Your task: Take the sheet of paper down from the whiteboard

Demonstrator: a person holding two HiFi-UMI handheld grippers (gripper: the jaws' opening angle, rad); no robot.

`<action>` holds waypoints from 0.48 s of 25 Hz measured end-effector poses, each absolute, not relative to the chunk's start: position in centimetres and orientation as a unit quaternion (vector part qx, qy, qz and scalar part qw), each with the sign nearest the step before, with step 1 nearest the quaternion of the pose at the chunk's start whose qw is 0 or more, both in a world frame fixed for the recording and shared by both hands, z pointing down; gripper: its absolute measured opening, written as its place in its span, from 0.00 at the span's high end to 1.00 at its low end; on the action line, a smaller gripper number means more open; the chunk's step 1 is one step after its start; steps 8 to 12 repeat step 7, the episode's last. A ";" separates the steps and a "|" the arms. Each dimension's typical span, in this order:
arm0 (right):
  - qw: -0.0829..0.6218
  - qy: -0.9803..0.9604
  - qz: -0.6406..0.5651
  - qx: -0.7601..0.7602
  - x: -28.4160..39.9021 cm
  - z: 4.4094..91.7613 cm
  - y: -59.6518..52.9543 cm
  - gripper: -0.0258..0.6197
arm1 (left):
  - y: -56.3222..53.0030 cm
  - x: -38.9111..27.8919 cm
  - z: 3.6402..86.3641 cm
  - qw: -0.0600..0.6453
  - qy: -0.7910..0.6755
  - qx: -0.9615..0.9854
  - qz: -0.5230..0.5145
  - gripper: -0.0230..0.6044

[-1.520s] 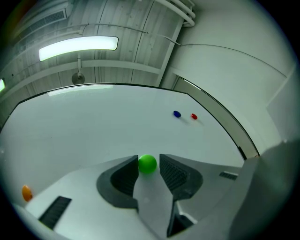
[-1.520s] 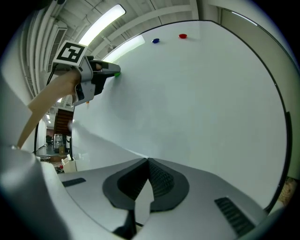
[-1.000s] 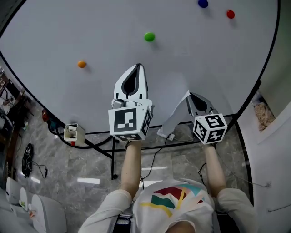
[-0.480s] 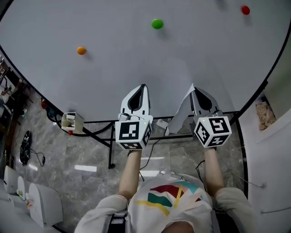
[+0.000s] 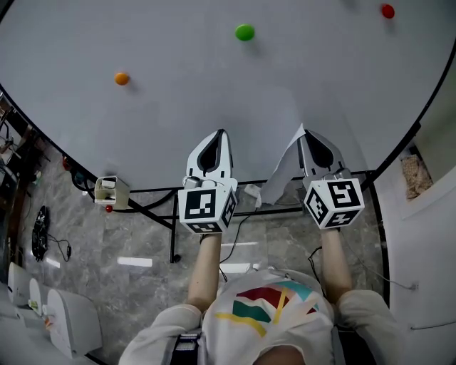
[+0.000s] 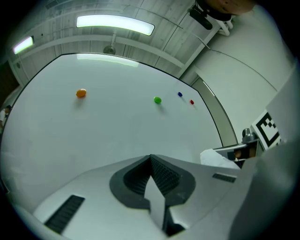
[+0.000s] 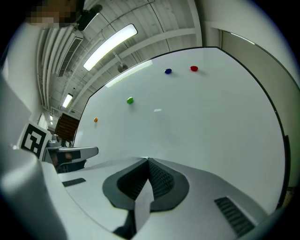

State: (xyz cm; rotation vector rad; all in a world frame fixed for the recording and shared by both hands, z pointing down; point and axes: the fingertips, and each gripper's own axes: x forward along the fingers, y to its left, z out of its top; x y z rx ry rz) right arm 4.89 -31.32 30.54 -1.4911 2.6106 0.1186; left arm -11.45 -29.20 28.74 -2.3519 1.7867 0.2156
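The whiteboard [image 5: 164,114] fills the upper head view. My right gripper [image 5: 305,132] is shut on the top corner of the sheet of paper [image 5: 281,178], which hangs off the board and droops down to the left toward the floor. In the left gripper view the paper [image 6: 219,158] shows as a white fold beside the right gripper. My left gripper [image 5: 221,132] is shut, level with the right one, just left of the sheet and close to the board's lower part. Nothing I can make out is held between its jaws.
Orange [image 5: 122,78], green [image 5: 244,32] and red [image 5: 387,11] magnets stick to the board above the grippers. A small box [image 5: 110,191] sits at the board's lower left edge. The black stand frame [image 5: 174,228] and cables lie on the floor below.
My left gripper has come down the board, from just below the green magnet to level with the right gripper. The right gripper has kept its place with the paper.
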 end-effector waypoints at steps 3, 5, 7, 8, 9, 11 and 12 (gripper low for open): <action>0.070 0.865 0.044 -0.495 5.0 30.0 -31.3 0.94 | -29.2 -11.4 28.9 0.085 0.599 -0.793 0.074 0.89; 0.071 0.864 0.048 -0.495 5.1 29.7 -31.2 0.94 | -29.2 -11.4 29.0 0.084 0.599 -0.793 0.075 0.89; 0.073 0.864 0.051 -0.496 5.2 29.4 -31.1 0.94 | -29.1 -11.3 29.1 0.083 0.599 -0.793 0.074 0.89; 0.073 0.864 0.051 -0.496 5.2 29.4 -31.1 0.94 | -29.1 -11.3 29.1 0.083 0.599 -0.793 0.074 0.89; 0.073 0.864 0.051 -0.496 5.2 29.4 -31.1 0.94 | -29.1 -11.3 29.1 0.083 0.599 -0.793 0.074 0.89; 0.073 0.864 0.051 -0.496 5.2 29.4 -31.1 0.94 | -29.1 -11.3 29.1 0.083 0.599 -0.793 0.074 0.89; 0.073 0.864 0.051 -0.496 5.2 29.4 -31.1 0.94 | -29.1 -11.3 29.1 0.083 0.599 -0.793 0.074 0.89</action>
